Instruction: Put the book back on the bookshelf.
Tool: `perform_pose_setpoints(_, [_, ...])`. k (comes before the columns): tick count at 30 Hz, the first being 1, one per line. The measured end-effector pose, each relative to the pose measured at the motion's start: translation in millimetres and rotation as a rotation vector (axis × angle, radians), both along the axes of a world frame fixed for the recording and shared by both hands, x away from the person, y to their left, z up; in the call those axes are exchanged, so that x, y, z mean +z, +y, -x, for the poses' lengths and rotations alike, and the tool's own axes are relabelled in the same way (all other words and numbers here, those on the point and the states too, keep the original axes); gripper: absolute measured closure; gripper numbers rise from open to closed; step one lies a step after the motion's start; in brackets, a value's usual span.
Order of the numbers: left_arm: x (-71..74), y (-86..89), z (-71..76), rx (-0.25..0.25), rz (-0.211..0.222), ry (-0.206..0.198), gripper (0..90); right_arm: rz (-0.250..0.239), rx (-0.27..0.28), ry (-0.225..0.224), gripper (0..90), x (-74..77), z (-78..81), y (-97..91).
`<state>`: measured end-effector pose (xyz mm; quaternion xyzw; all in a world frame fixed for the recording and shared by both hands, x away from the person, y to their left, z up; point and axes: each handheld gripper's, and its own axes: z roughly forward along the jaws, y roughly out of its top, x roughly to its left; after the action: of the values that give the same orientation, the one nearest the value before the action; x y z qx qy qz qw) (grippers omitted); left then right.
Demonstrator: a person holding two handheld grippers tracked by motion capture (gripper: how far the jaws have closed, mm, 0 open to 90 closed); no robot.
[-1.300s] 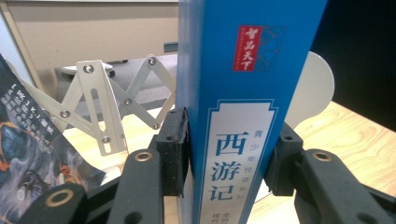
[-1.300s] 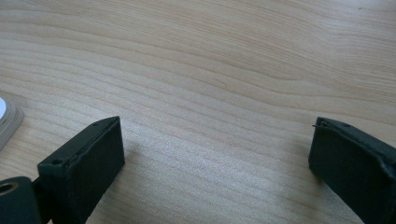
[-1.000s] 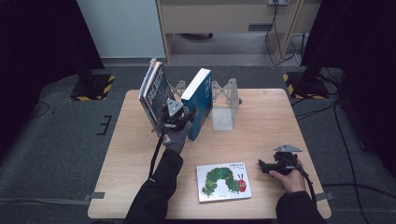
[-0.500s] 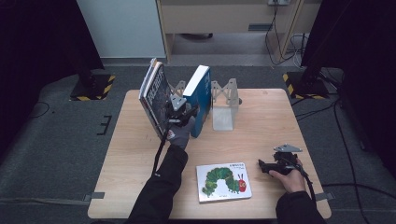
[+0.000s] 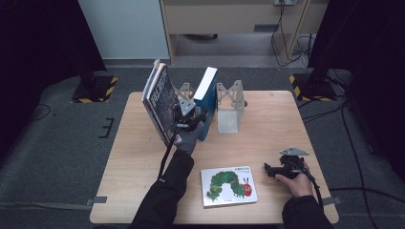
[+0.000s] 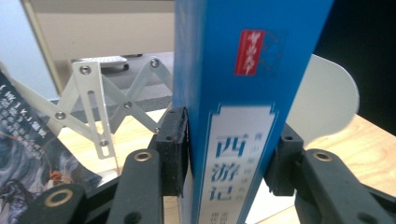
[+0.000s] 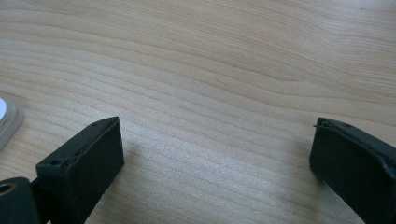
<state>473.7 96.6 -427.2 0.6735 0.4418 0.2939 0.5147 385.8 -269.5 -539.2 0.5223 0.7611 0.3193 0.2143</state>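
Standing upright in the white expanding rack [image 5: 229, 102], the blue book [image 6: 233, 93] sits between the left gripper [image 6: 231, 158] jaws, which have just been opening; whether the pads press it cannot be told. The right gripper [image 7: 215, 163] rests spread wide on the table [image 7: 233, 56], grasping nothing.

The book [image 6: 233, 116] between the jaws of my black left tool [image 6: 229, 158] is bright blue, with a small red label and a pale panel of blue characters on its spine. The leaning book [image 5: 162, 102] beside it has a dark, swirling cover. A white book [image 5: 228, 185] shows a green caterpillar with a red head. My worktop [image 7: 233, 56] is pale wood with a fine grain.
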Motion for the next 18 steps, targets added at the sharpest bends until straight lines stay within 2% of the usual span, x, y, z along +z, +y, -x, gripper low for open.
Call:
perform_pose_setpoints(2, [-1.7,2.0,3.0,-0.017,-0.012,0.000,56.3,-0.001,0.000,0.001,3.3,0.0,0.2,0.2])
perform_pose_setpoints(7, [-8.2,9.9,7.2,-0.048,0.018,0.010,56.5,0.000,0.003,-0.001,3.3,0.0,0.3,0.2])
perform_pose_setpoints(10, [-6.5,8.0,7.4,-0.035,0.024,0.023,57.0,0.000,0.004,0.001,3.3,0.1,0.3,0.2])
perform_pose_setpoints(15, [0.1,-0.1,4.9,-0.028,-0.009,0.057,57.2,0.001,0.004,0.001,3.3,0.1,0.2,0.1])
perform_pose_setpoints(18, [0.4,-4.8,3.0,-0.024,-0.002,0.062,57.1,0.000,0.004,0.001,3.2,0.2,0.2,0.2])
